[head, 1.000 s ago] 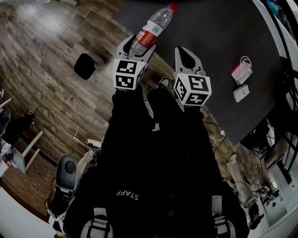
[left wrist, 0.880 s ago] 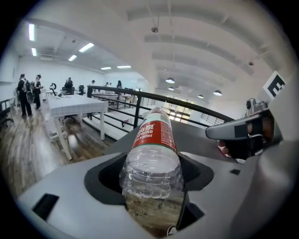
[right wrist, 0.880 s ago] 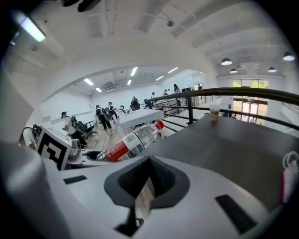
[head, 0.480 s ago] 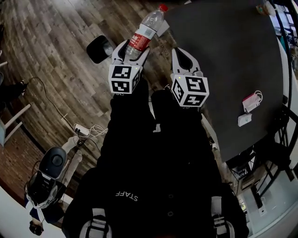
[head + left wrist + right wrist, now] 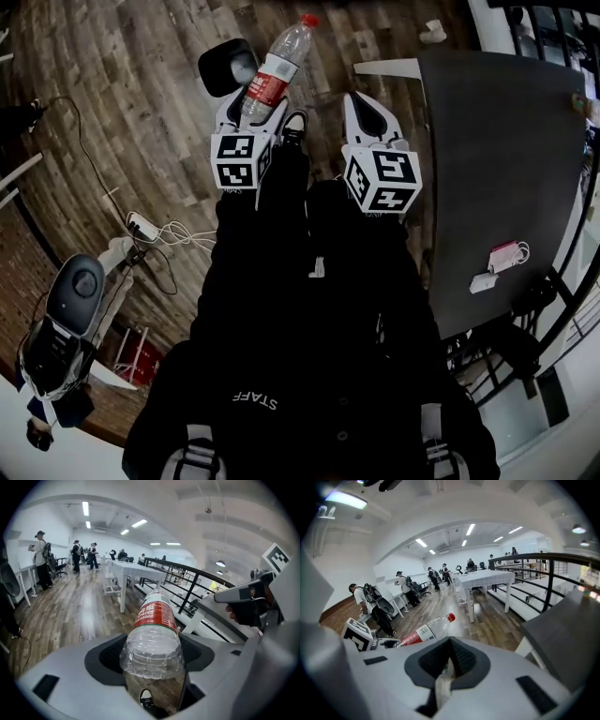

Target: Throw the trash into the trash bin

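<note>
Bottle (image 5: 272, 70) of clear plastic, with a red label and red cap, sits clamped near its base between the jaws of the left gripper (image 5: 253, 101). Its capped end points away from the person, above the wooden floor (image 5: 112, 122). The black trash bin (image 5: 221, 67) stands on that floor just beside the bottle, at its left in the head view. The right gripper (image 5: 366, 108) has its jaws pressed together on a white scrap (image 5: 442, 686) and hangs near the corner of the dark table (image 5: 497, 169).
</note>
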Tool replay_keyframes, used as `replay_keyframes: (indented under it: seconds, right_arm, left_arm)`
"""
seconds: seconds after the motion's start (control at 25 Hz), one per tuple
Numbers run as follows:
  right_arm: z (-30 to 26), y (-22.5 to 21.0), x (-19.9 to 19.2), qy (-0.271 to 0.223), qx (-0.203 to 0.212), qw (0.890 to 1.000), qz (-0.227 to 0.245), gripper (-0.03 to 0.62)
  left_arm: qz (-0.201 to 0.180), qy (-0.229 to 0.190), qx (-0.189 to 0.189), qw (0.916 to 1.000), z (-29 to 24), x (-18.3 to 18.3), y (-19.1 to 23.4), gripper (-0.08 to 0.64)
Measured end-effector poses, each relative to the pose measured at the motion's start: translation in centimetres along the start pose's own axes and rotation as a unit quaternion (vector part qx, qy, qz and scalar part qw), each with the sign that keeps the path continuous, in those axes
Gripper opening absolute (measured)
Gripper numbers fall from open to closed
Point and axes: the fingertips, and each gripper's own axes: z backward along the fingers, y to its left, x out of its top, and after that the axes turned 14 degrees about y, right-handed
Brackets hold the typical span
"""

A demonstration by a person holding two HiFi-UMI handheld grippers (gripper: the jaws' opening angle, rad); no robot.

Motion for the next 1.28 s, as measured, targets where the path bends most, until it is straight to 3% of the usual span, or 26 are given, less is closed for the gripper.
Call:
replay_keyframes:
  seconds: [0.6, 0.88, 1.28]
  right_arm:
    - [-16.6, 5.5, -4.9, 0.089, 0.054, 0.994, 0.043, 0.014]
    - [-22.1, 5.5, -7.7, 0.117, 0.061, 0.99, 0.051, 0.014]
    - [-27.3, 4.9, -11.7, 0.147, 0.071, 0.985, 0.057, 0.014]
  left_arm:
    - [0.12, 0.077, 0.063, 0.9879, -8.2, -12.7, 15.2, 0.33]
    - [0.131, 0.121, 0.08, 0.9807, -13.6, -17.2, 20.2, 0.33]
    - [0.162, 0.192, 0.095, 0.9632, -21.0, -23.5, 23.5, 0.331]
